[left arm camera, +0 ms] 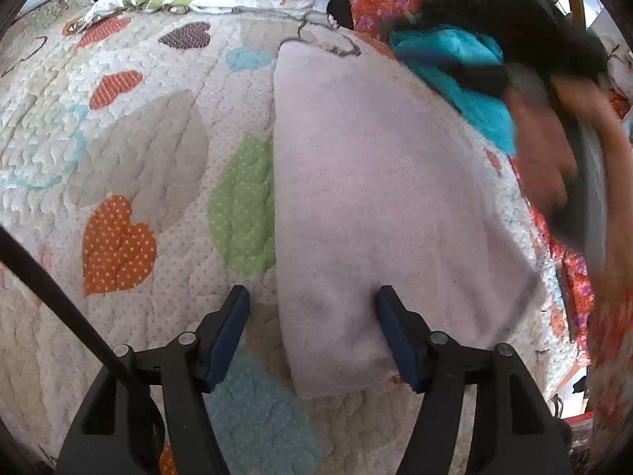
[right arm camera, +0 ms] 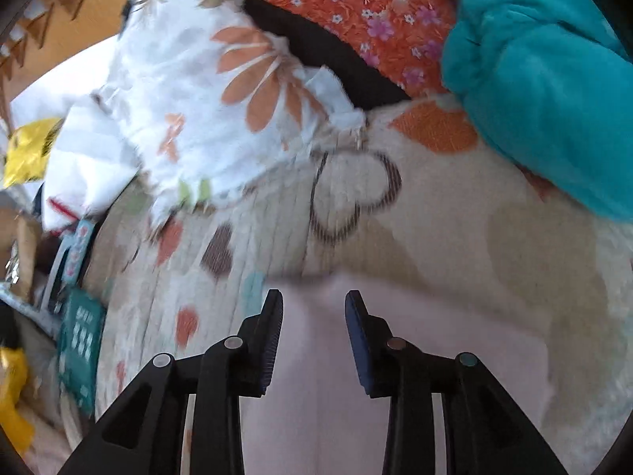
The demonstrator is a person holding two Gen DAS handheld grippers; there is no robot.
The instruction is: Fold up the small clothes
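A folded pale pink cloth (left arm camera: 376, 198) lies flat on the heart-patterned quilt (left arm camera: 138, 138). My left gripper (left arm camera: 313, 310) is open at the cloth's near left corner. One finger is over the quilt and the other over the cloth, and the pads press on nothing. In the right wrist view the same pink cloth (right arm camera: 415, 356) lies below my right gripper (right arm camera: 314, 310), which is open with nothing between its fingers, near the cloth's far edge. A teal garment (right arm camera: 534, 91) is bunched up beyond the cloth, also in the left wrist view as the teal garment (left arm camera: 455, 71).
A person's hand (left arm camera: 546, 150) is a blur at the right of the left wrist view. A white flowered pillow (right arm camera: 198, 91) and orange flowered fabric (right arm camera: 356, 4) lie at the quilt's far side. Packets and small items (right arm camera: 79, 336) crowd the bed's left edge.
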